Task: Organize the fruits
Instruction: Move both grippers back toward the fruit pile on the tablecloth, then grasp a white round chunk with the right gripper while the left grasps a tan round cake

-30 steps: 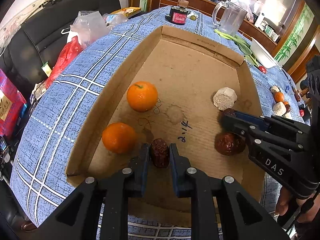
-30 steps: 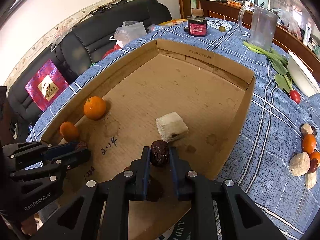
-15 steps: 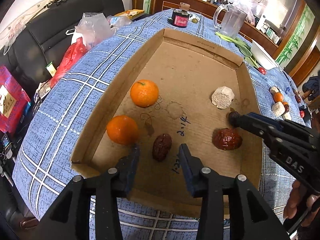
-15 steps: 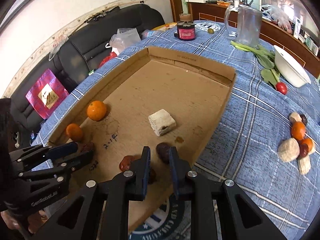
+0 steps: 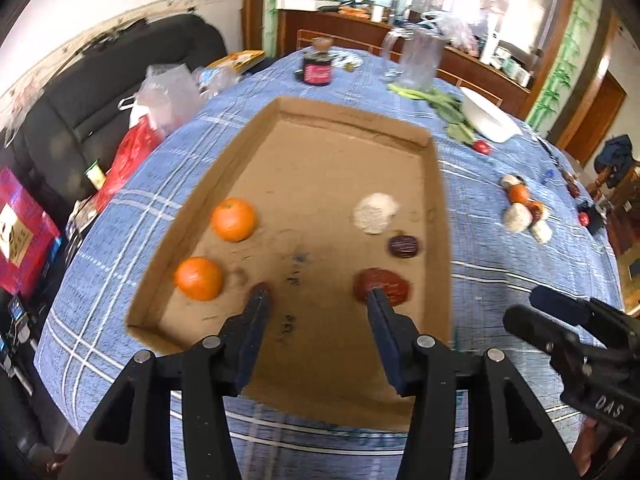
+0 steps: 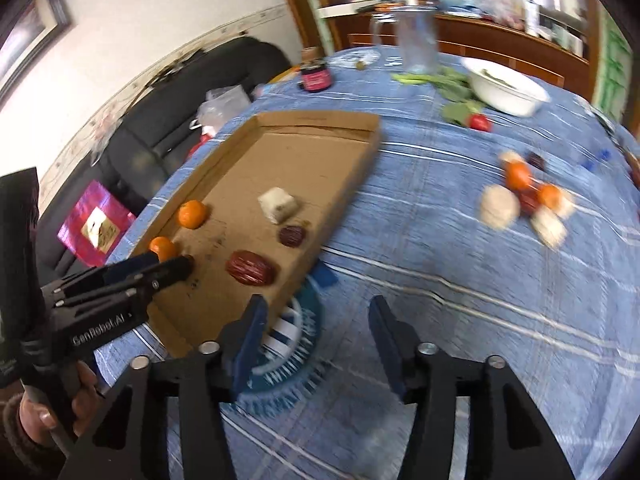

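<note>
My left tongs (image 5: 316, 300) hang over the near end of the cardboard tray (image 5: 236, 168), their jaws just opened and nothing between them. A dark red date (image 5: 259, 289) lies on the tray floor, mostly hidden behind the tip of the left finger, and a bigger, brighter red date (image 5: 390, 282) lies behind the tip of the right finger. My right tongs (image 6: 316, 312) are out over the blue checked tablecloth (image 6: 460, 272), just beside the tray's right wall; they too have just spread and hold nothing, with only cloth and a round blue-and-white mat (image 6: 296, 340) under them.

Inside the tray, two oranges (image 5: 234, 219) sit along the left wall, one beyond the other. On the right side lies a small dark date (image 5: 404, 245), just this side of a pale crumbly block (image 5: 375, 213).

Further right on the cloth, well apart from the tray, waits a blurred heap of fruit (image 6: 524, 196): oranges, pale lumps and dark dates touching each other. At the far end of the table stand a dark jar with a pink label (image 5: 318, 70), a clear jug (image 5: 416, 60), some green leaves (image 5: 440, 100), a white bowl (image 6: 506, 86) and a small red fruit (image 6: 479, 122).
</note>
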`<state>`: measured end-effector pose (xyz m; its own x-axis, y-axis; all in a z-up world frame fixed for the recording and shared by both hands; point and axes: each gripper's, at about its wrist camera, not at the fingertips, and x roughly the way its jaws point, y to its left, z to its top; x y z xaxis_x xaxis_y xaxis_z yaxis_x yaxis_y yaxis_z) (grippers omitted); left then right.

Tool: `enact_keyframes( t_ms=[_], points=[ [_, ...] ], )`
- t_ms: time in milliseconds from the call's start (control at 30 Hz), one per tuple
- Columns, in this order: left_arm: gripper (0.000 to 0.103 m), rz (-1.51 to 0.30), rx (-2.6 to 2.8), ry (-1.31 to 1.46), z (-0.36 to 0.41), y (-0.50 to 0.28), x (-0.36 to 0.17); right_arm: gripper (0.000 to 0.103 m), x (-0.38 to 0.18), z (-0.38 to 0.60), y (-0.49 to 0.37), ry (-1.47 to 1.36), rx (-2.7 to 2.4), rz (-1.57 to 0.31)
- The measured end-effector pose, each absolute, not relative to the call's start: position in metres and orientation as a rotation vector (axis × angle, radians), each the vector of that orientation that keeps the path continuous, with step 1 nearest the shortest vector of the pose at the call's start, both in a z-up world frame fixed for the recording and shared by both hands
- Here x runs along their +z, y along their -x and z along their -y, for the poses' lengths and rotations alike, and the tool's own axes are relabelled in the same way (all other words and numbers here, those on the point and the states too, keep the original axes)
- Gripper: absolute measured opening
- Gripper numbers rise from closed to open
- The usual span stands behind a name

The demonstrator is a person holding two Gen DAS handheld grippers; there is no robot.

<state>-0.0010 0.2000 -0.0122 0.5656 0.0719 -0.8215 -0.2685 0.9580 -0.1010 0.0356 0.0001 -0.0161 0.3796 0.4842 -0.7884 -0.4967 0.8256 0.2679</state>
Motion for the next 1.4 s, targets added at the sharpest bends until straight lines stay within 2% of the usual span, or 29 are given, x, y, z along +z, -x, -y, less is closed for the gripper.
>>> enact_keyframes(
  t_ms=[33, 100, 300, 367, 467, 633, 833, 1067, 1167, 1333, 1400],
  points=[
    [0.051, -0.947, 0.188, 0.217, -0.193, -0.001, -0.01, 0.072, -0.015, 0.009, -0.033, 0.006, 0.598, -0.997],
    [0.051, -0.944, 0.163, 0.205, -0.181, -0.006, -0.008, 0.087, -0.012, 0.025, -0.031, -0.015, 0.553, -0.99],
    [0.051, -0.941, 0.08, 0.147, -0.136, -0.02, -0.002, 0.095, -0.002, 0.075, -0.032, -0.053, 0.395, -0.995],
    [0.053, -0.942, 0.059, 0.127, -0.123, -0.023, -0.002, 0.095, -0.002, 0.09, -0.035, -0.057, 0.397, -1.038],
    [0.056, -0.946, 0.035, 0.109, -0.105, -0.028, -0.001, 0.095, 0.0, 0.121, -0.036, -0.101, 0.349, -0.999],
    [0.057, -0.973, 0.01, 0.104, -0.083, -0.039, -0.004, 0.095, -0.005, 0.166, -0.048, -0.199, 0.276, -0.983],
    [0.057, -1.009, -0.011, 0.074, -0.058, -0.051, -0.011, 0.095, -0.01, 0.177, -0.08, -0.075, 0.234, -0.947],
    [0.058, -1.061, -0.017, 0.054, -0.047, -0.065, -0.018, 0.094, -0.032, 0.144, -0.134, 0.101, 0.353, -0.914],
    [0.059, -1.073, -0.009, 0.056, -0.049, -0.071, -0.02, 0.086, -0.045, 0.13, -0.149, 0.155, 0.378, -0.925],
    [0.062, -1.093, -0.011, 0.048, -0.046, -0.085, -0.026, 0.062, -0.066, 0.116, -0.172, 0.148, 0.437, -0.982],
    [0.062, -1.096, -0.013, 0.04, -0.043, -0.094, -0.028, 0.038, -0.071, 0.113, -0.174, 0.162, 0.438, -0.991]
  ],
)
